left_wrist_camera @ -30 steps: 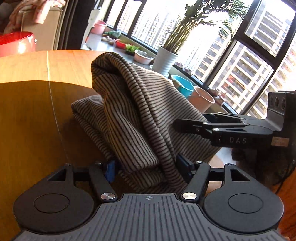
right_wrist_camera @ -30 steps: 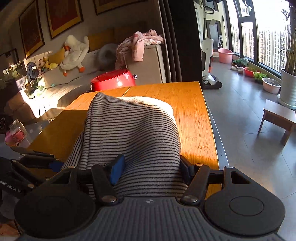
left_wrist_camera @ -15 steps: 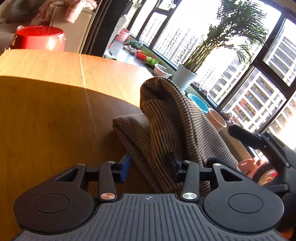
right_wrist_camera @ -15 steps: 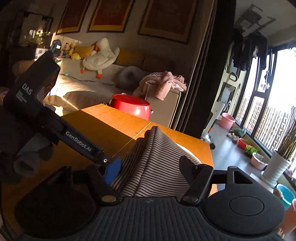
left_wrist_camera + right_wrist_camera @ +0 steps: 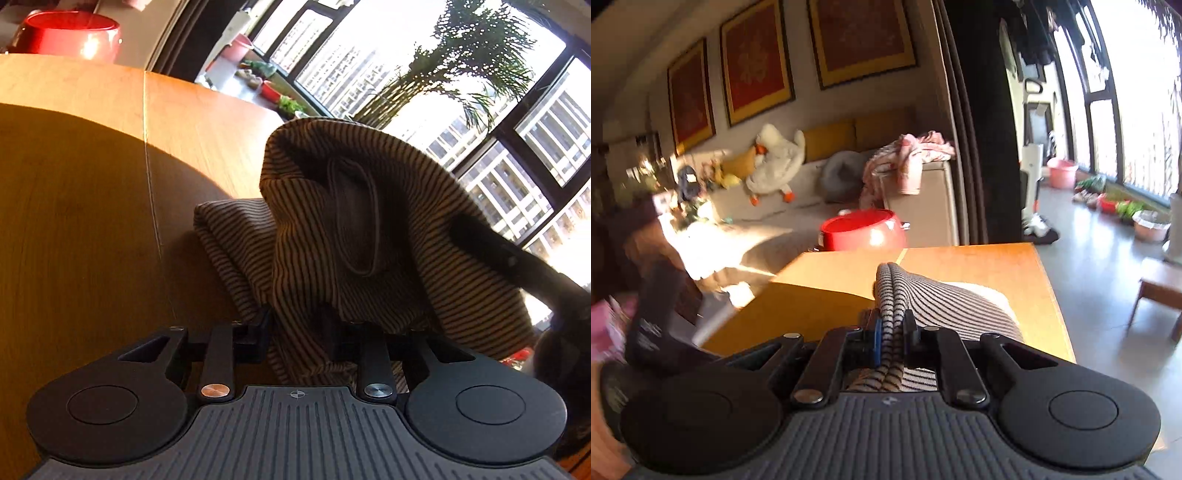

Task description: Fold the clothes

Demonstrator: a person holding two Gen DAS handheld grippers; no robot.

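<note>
A brown-and-black striped garment [image 5: 351, 236] is bunched and lifted over the wooden table [image 5: 81, 206]. My left gripper [image 5: 297, 328] is shut on its lower edge, with cloth pinched between the jaws. My right gripper [image 5: 891, 328] is shut on a folded edge of the same striped garment [image 5: 945, 299], which trails down to the table [image 5: 997, 266]. The right gripper's black body [image 5: 517, 266] shows in the left wrist view at the right, behind the cloth. The left gripper's body [image 5: 650, 325] shows blurred at the left of the right wrist view.
A red pot [image 5: 864, 232] stands at the table's far end; it also shows in the left wrist view [image 5: 70, 35]. A sofa with a plush goose [image 5: 775, 162] and pink clothes [image 5: 908, 158] lies beyond. Windows, a potted palm [image 5: 458, 74] and a low stool [image 5: 1160, 288] are to the right.
Both grippers have closed tightly on the garment. The right gripper now pinches a narrow folded edge and has lifted it. The cloth has bunched higher and the grippers have shifted apart.
</note>
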